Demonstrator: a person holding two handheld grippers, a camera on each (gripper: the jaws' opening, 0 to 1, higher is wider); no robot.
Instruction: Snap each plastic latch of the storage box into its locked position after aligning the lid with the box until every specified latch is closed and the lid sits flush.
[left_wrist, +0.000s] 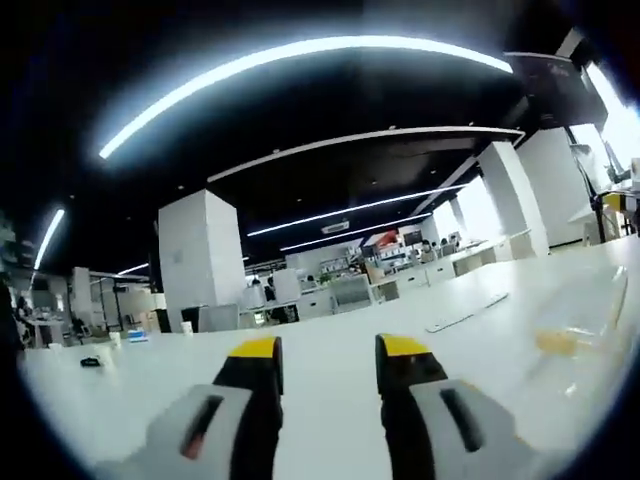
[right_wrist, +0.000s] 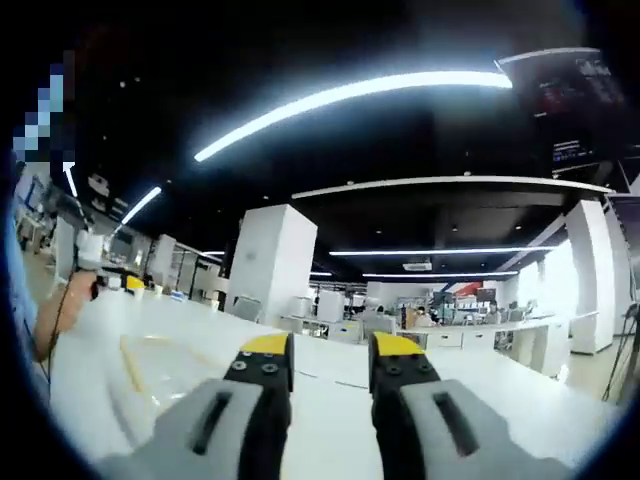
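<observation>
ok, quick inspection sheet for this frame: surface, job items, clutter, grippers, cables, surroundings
Surface: white table, bare between both sets of jaws.
Job's things: clear storage box with yellow latch at the right edge of the left gripper view; in the right gripper view it lies at left, glare-washed. Latch state cannot be told.
Clutter: small dark object far left; flat strip on the table.
Grippers: left gripper open, empty; right gripper open, empty.
Cables: thin cord by the person's hand.
Surroundings: open office, white pillar, desks, ceiling light strips.
</observation>
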